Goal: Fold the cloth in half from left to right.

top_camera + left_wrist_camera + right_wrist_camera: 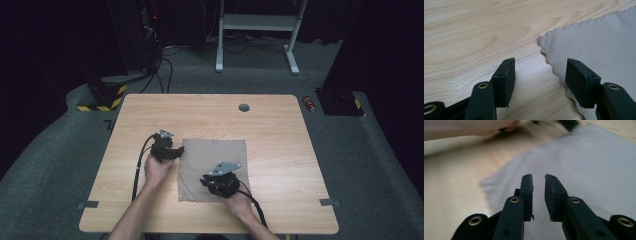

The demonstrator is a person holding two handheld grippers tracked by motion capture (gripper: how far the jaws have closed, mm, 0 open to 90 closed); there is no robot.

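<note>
Cloth [212, 167]: one piece, grey-beige, roughly square, with a fine honeycomb weave and scalloped, pinked edges. Lies spread flat and unfolded on the light wood counter [270, 125], near its middle toward the person's side. One corner [542, 40] curls up very slightly; the rest lies smooth.

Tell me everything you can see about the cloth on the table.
The cloth is a grey-beige, roughly square piece with a fine honeycomb weave and scalloped, stitched edges. It lies spread flat on the wooden table, on the person's side of the middle. The left gripper is at its left edge near the far corner, jaws wide apart astride the hem, one over bare wood, one over the fabric. The right gripper is over its near part, jaws nearly closed with a narrow gap.
</note>
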